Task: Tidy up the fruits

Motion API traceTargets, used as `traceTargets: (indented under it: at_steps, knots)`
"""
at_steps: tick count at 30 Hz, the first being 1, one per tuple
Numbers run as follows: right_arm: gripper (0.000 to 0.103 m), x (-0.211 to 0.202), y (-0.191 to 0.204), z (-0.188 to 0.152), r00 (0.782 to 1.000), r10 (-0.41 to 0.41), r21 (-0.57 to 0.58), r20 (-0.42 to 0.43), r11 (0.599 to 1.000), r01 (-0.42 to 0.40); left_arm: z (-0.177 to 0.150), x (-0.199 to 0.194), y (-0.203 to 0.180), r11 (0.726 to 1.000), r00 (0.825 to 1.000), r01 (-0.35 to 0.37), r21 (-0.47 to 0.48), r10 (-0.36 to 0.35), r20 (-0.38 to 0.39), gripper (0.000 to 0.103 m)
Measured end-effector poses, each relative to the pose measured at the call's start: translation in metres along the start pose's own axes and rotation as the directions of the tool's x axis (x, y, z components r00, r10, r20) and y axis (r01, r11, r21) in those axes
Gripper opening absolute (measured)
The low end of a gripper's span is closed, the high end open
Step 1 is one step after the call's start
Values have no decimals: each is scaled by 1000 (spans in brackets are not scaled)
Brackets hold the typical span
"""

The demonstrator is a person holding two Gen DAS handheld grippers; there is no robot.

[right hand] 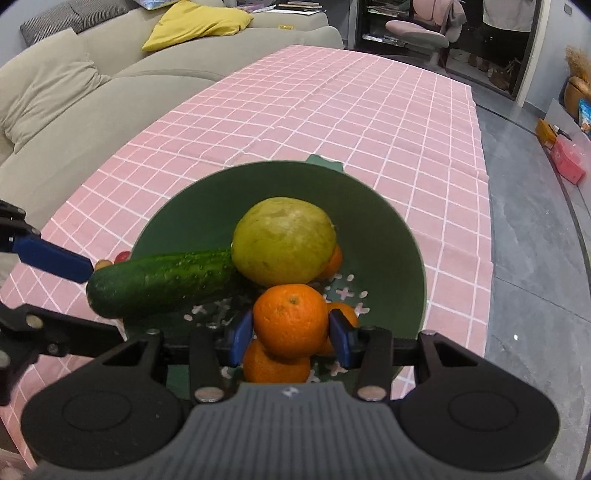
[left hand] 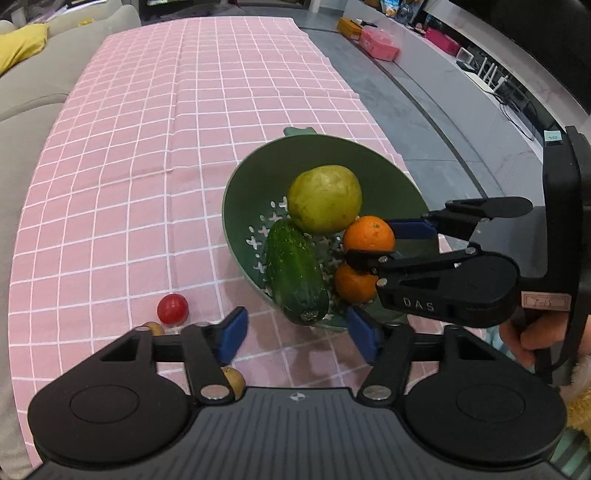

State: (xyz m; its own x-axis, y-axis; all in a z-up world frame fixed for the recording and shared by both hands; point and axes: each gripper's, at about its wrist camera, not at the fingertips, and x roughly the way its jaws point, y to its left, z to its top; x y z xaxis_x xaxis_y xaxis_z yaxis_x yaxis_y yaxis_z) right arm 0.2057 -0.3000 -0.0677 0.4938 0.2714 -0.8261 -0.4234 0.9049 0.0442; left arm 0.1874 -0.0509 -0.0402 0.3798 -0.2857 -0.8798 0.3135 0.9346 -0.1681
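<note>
A green colander bowl (left hand: 258, 173) (right hand: 388, 236) on the pink checked tablecloth holds a yellow-green pear (left hand: 324, 198) (right hand: 284, 242), a cucumber (left hand: 295, 271) (right hand: 162, 282) lying over the rim, and several oranges. My right gripper (right hand: 290, 332) (left hand: 373, 242) is shut on an orange (right hand: 290, 319) (left hand: 368, 233) held over another orange (left hand: 352, 286) (right hand: 275, 363) inside the bowl. My left gripper (left hand: 297, 332) is open and empty at the bowl's near rim, by the cucumber's end. A red tomato (left hand: 172, 308) and two small brownish fruits (left hand: 154, 327) (left hand: 235, 380) lie on the cloth.
The tablecloth (left hand: 166, 110) stretches far beyond the bowl. A beige sofa (right hand: 74, 92) with a yellow cushion (right hand: 195, 22) runs along the table's left side. Grey floor (right hand: 535, 258) and pink boxes (left hand: 380, 42) lie to the right.
</note>
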Motion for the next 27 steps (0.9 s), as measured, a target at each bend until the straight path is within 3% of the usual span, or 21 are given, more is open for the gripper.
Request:
traceTargets:
  at_steps: [1, 4, 6, 12, 17, 27]
  knots:
    - [43, 0, 1, -1, 1000, 3, 1, -5, 1000, -3, -1, 1, 0, 1000, 1000, -2, -6, 2, 5, 48]
    - [42, -1, -2, -4, 999, 40, 33, -27, 999, -40, -3, 3, 8, 997, 999, 48, -53, -47, 27, 35]
    - [43, -3, -4, -5, 997, 66, 59, -31, 996, -64, -3, 3, 13, 993, 997, 74, -87, -71, 42, 32]
    - [43, -4, -8, -3, 988, 150, 174, -42, 975, -140, 7, -4, 29, 983, 990, 70, -169, -48, 131, 32]
    - [43, 4, -10, 1, 965, 259, 297, -44, 926, -235, 16, -3, 44, 968, 983, 78, -237, -36, 178, 32]
    - [46, 16, 14, 13, 961, 272, 306, -44, 920, -246, 9, -4, 53, 960, 983, 96, -263, -50, 178, 29]
